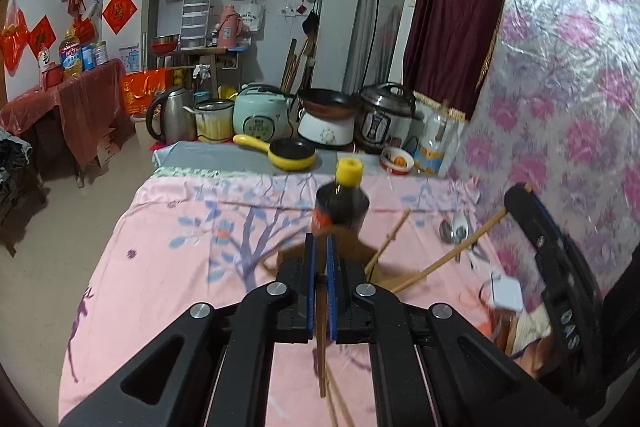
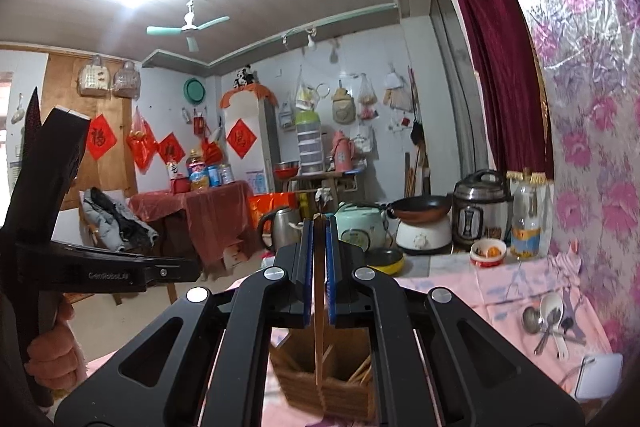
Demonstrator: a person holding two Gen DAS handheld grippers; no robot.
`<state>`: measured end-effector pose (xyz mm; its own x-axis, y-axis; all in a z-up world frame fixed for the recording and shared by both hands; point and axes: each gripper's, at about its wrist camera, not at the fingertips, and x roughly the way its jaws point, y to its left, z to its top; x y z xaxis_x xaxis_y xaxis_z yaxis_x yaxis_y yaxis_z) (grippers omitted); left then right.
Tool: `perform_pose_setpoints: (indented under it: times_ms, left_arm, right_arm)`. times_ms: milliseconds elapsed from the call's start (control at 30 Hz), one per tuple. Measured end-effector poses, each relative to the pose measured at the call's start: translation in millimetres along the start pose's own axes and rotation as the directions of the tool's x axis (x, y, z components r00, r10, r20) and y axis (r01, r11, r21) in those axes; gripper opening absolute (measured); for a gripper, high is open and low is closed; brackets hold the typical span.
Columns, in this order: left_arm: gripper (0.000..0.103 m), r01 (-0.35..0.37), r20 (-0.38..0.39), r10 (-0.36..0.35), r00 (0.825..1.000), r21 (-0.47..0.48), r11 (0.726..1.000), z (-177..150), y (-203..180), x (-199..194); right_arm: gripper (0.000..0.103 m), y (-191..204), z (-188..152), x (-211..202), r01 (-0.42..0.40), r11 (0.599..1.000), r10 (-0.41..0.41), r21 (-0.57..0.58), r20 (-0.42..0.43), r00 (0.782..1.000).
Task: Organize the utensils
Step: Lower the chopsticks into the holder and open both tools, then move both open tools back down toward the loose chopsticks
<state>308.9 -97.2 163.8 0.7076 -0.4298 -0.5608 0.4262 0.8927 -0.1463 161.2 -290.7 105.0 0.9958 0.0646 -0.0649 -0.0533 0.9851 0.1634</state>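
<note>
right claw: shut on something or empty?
Shut on a chopstick. The right claw has its blue pads pressed against the wooden stick, which hangs down toward the cardboard box below.

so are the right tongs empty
No, the right tongs are shut on a single wooden chopstick that hangs down over the brown holder box.

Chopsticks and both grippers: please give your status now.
Left gripper shut on a chopstick. Right gripper shut on another chopstick, above the wooden holder. Spoons on the pink cloth. Sauce bottle behind the holder.
</note>
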Motion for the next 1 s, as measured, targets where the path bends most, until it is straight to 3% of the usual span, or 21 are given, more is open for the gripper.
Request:
perform_pose_setpoints:
  times_ms: [300, 467, 533, 567, 600, 667, 767, 1000]
  left_arm:
    - [0.006, -0.037, 0.123, 0.043, 0.991, -0.053, 0.998, 46, 15, 50]
    - [0.006, -0.056, 0.15, 0.069, 0.986, -0.093, 0.994, 32, 30, 88]
    - [0.006, -0.065, 0.123, 0.076, 0.989, -0.096, 0.993, 20, 33, 101]
    - [0.019, -0.071, 0.107, 0.081, 0.991, -0.098, 0.993, 15, 36, 105]
    - [0.052, -0.078, 0.074, 0.086, 0.994, -0.094, 0.992, 6, 38, 110]
    - [0.072, -0.113, 0.082, 0.12, 0.989, -0.087, 0.99, -7, 41, 105]
    - [0.072, -0.152, 0.081, 0.157, 0.984, -0.07, 0.986, -19, 45, 93]
    - [0.083, -0.217, 0.104, 0.227, 0.968, -0.101, 0.971, -34, 61, 52]
  right_arm:
    - [0.006, -13, -12, 51, 0.028, 1.0, -0.028, 0.013, -0.035, 0.999]
    - [0.006, -18, -32, 72, 0.035, 0.999, -0.032, 0.028, -0.086, 0.996]
    - [0.009, -18, -42, 81, 0.025, 1.0, -0.023, 0.017, -0.137, 0.99]
    - [0.011, -19, -45, 83, 0.028, 0.999, -0.025, 0.017, -0.154, 0.988]
    - [0.014, -20, -47, 83, 0.034, 0.999, -0.03, 0.02, -0.159, 0.987]
    - [0.018, -21, -47, 81, 0.029, 0.999, -0.025, 0.025, -0.164, 0.986]
    - [0.019, -18, -43, 71, 0.037, 0.999, -0.034, 0.018, -0.147, 0.989]
    - [0.028, -15, -28, 33, 0.041, 0.999, -0.038, 0.029, -0.104, 0.994]
